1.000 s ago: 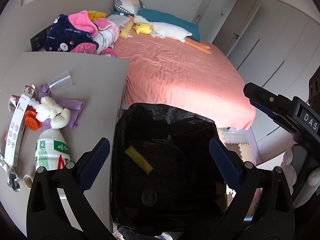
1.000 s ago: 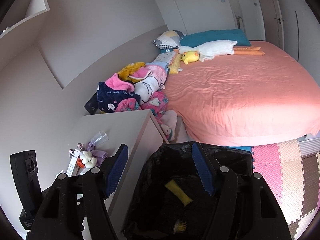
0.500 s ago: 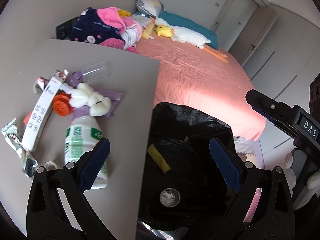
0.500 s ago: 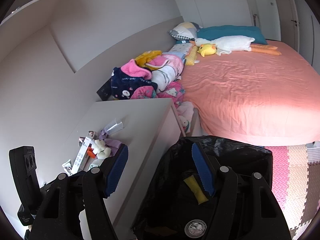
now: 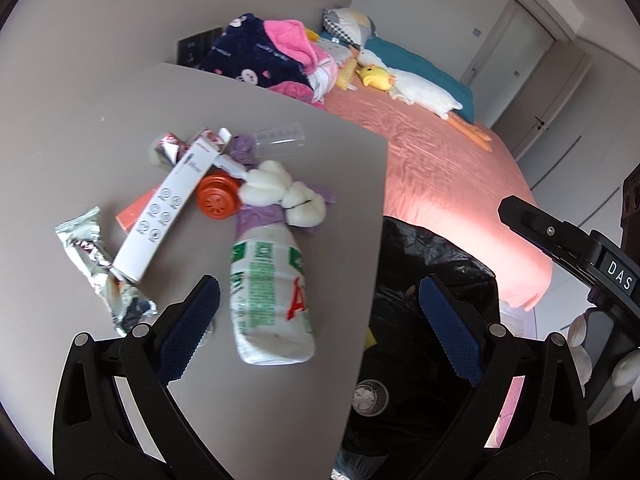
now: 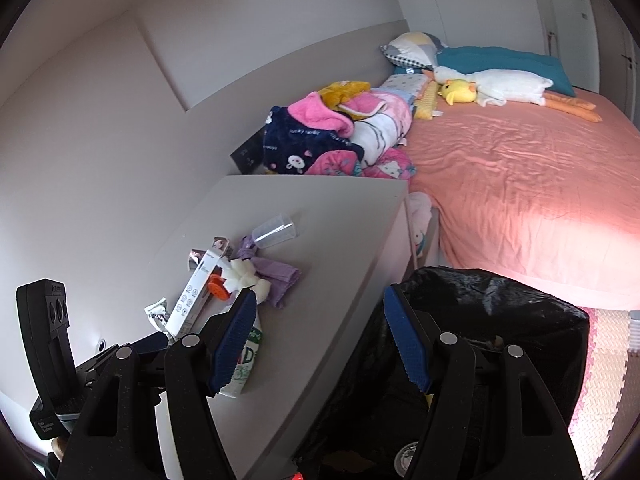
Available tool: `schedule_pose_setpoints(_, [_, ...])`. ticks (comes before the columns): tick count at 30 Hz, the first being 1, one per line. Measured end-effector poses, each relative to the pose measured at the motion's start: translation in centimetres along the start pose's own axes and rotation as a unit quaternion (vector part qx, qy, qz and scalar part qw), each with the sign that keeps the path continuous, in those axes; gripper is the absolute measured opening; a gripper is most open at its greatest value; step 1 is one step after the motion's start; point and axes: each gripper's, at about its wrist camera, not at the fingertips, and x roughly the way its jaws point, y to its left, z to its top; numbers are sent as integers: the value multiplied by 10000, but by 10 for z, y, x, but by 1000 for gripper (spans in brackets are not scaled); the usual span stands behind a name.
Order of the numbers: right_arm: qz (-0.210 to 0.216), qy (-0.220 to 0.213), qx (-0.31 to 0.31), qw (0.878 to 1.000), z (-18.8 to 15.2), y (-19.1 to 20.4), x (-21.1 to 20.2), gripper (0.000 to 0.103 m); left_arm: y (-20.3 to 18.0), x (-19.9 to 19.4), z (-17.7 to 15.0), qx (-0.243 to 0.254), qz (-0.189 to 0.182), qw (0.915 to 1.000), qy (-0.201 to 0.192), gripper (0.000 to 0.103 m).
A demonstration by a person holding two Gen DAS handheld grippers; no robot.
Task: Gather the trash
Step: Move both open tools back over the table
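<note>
Left wrist view: left tongs [image 5: 318, 322] were wide and empty, bottle [image 5: 272, 292] lying on the bench [image 5: 100, 140] between the pads, trash pile at 11 o'clock. Best straddle the bottle's midsection squarely, then close. Right tongs [image 6: 320, 342] wide, empty; bin [image 6: 500, 308] at 3 o'clock.

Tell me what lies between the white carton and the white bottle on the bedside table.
The orange round cap lies between the white carton and the white bottle, beside the white fluffy wad. The left wrist view shows it best.

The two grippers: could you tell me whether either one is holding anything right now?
Neither holds anything: the left gripper and the right gripper both stand open and empty.
</note>
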Motion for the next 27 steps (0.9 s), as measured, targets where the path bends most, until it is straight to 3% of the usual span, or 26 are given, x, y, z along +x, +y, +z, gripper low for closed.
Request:
schedule_pose_setpoints(17, [303,396,-407,9979,-4,47,43,67,69,-13,-11,-720,579,9957,-71,96])
schedule_pose_setpoints(27, [371,651,-521,9958,-4,66,72,67,104,0,-17,-1014,958,9901,182,96])
